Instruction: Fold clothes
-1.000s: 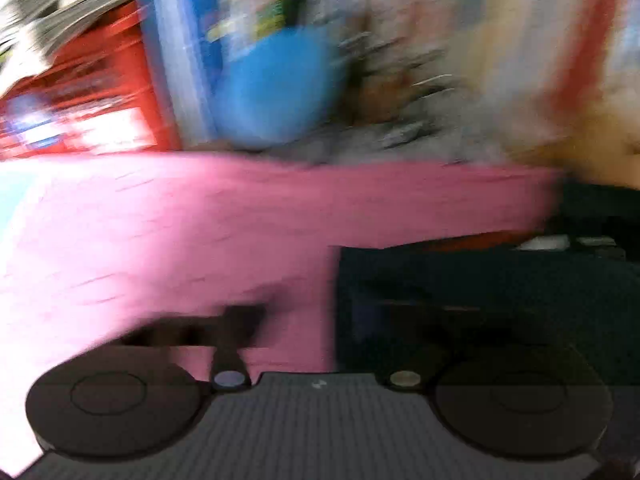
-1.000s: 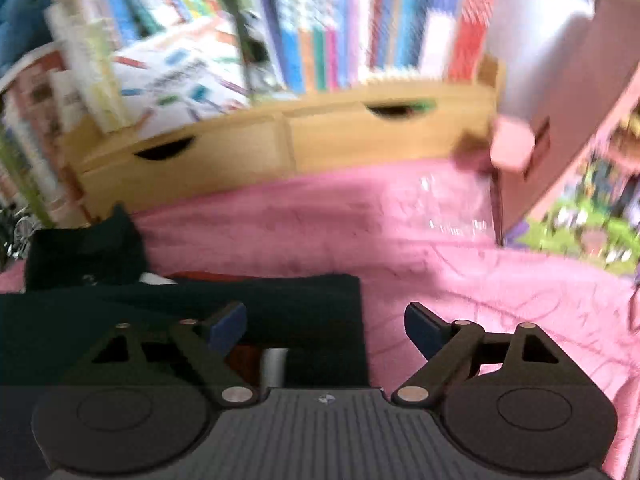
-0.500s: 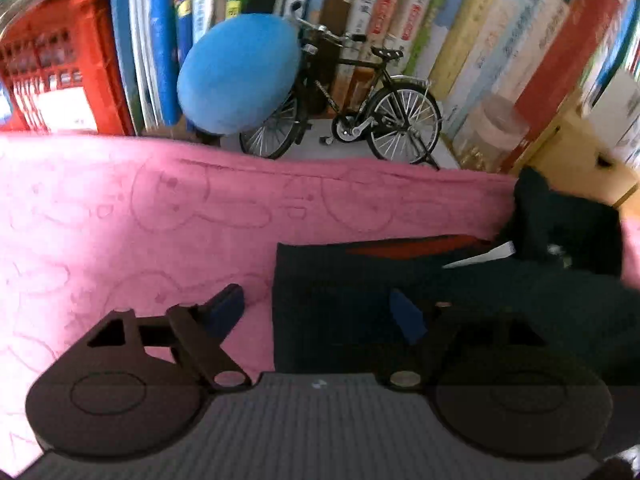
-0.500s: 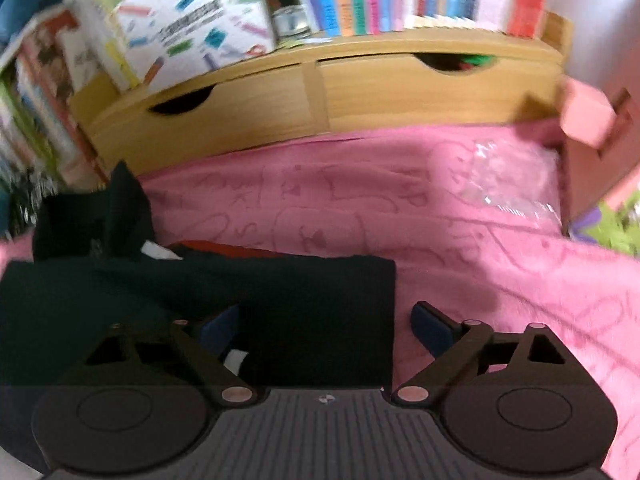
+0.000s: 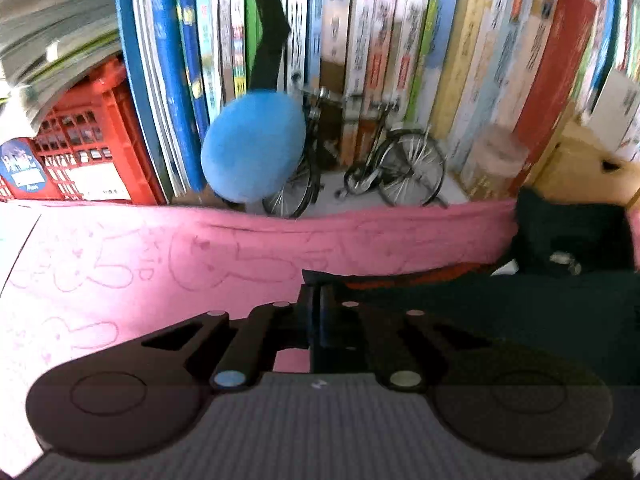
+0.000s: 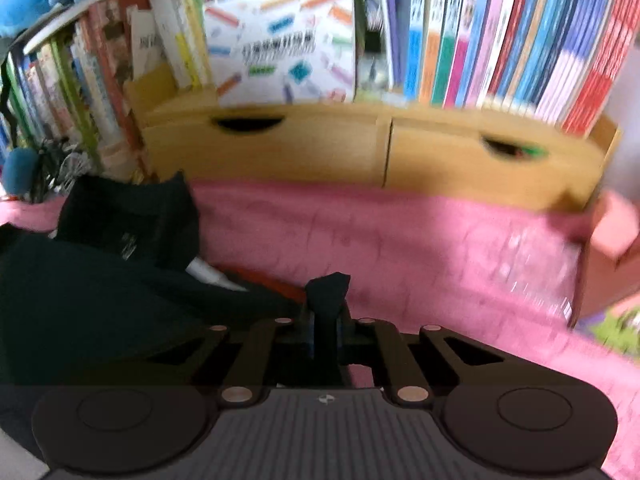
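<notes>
Dark garment (image 5: 500,312) lies flat on pink blanket (image 5: 120,264), in front of a shelf of books (image 5: 400,40); a bunched dark part of it sits at the far end near the shelf; red lining shows at its far edge. Left gripper (image 5: 318,312) has its jaws pinched together on the garment's left corner, cloth caught between the pads; right gripper (image 6: 326,320) has its jaws pinched narrow on the right corner, a tuft of dark cloth poking up between the fingers (image 6: 310,320). Corners look slightly raised off the blanket at both grips. Behind: blue ball (image 5: 252,148) touching a toy bike (image 5: 360,164); red crate (image 5: 80,140) at left; wooden drawers (image 6: 360,152) under the books in the right view, which is motion-blurred.
</notes>
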Demonstrator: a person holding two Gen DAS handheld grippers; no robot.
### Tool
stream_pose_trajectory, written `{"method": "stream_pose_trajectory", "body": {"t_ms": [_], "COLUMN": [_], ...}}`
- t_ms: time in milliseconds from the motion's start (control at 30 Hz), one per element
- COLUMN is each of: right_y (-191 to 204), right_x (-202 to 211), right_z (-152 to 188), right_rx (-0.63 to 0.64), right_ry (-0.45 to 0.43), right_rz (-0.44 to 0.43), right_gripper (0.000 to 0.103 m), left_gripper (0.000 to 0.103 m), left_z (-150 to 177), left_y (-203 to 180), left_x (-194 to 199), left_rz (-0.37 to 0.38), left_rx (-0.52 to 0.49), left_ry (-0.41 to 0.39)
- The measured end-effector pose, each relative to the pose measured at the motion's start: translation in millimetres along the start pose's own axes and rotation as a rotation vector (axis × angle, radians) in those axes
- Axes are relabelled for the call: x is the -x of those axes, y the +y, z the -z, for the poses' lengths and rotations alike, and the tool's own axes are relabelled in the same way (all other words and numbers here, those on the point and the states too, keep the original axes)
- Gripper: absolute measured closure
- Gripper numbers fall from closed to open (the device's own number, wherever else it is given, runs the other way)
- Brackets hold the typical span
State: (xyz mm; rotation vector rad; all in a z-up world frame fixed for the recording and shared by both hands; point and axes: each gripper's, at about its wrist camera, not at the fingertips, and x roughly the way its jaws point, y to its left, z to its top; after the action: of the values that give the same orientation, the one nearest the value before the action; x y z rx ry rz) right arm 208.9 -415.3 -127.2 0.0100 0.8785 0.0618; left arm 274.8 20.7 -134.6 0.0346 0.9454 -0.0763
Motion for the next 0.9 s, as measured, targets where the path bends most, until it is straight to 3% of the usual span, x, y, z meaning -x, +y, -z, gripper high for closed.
{"method": "stream_pose_trajectory", "body": {"t_ms": [67,133,167,200,233,300,400,500,533,633,733,800,867,900], "right_y": [-1,5,12,22,33,59,109,159,171,183,143,122,106,100], "right_x": [-9,-11,-5,6,19,47,75,78,75,69,83,100,129,144], "right_z": [-3,0,3,6,9,16,35,57,63,90,108,114,121,126], "right_rx": [0.0,0.028,0.057,0.096,0.136,0.203,0.253,0.242,0.248,0.321,0.306,0.294,0.257,0.243], "right_ry": [0.034,0.061,0.044,0.006,-0.036,-0.111,-0.163,-0.137,-0.112,-0.056,-0.054,-0.038,-0.054,-0.066], "right_rz": [0.028,0.103,0.138,0.172,0.183,0.128,-0.044,-0.203,-0.224,-0.199,-0.191,-0.14,-0.146,-0.176], "right_gripper": [0.087,0.069,0.067,0.056,0.038,0.028,0.028,0.029,0.03,0.029,0.027,0.027,0.027,0.025], "left_gripper": [0.098,0.096,0.094,0.093,0.091,0.088,0.077,0.075,0.075,0.074,0.076,0.076,0.071,0.07], "left_z": [1,7,13,19,30,49,83,114,122,144,155,163,178,189], "left_y": [-4,-10,-13,-18,-25,-43,-81,-111,-106,-84,-63,-59,-65,-72], "left_x": [-1,14,27,42,59,84,100,87,84,83,104,140,172,177], "left_rz": [-0.065,-0.128,-0.146,-0.146,-0.122,-0.037,0.077,0.052,0.016,-0.103,-0.257,-0.232,-0.123,-0.112], "left_rx": [-0.031,-0.083,-0.123,-0.162,-0.203,-0.262,-0.362,-0.47,-0.465,-0.439,-0.448,-0.425,-0.394,-0.415], "left_ry": [0.013,-0.017,-0.056,-0.096,-0.137,-0.18,-0.188,-0.109,-0.096,-0.062,-0.033,-0.073,-0.076,-0.062]}}
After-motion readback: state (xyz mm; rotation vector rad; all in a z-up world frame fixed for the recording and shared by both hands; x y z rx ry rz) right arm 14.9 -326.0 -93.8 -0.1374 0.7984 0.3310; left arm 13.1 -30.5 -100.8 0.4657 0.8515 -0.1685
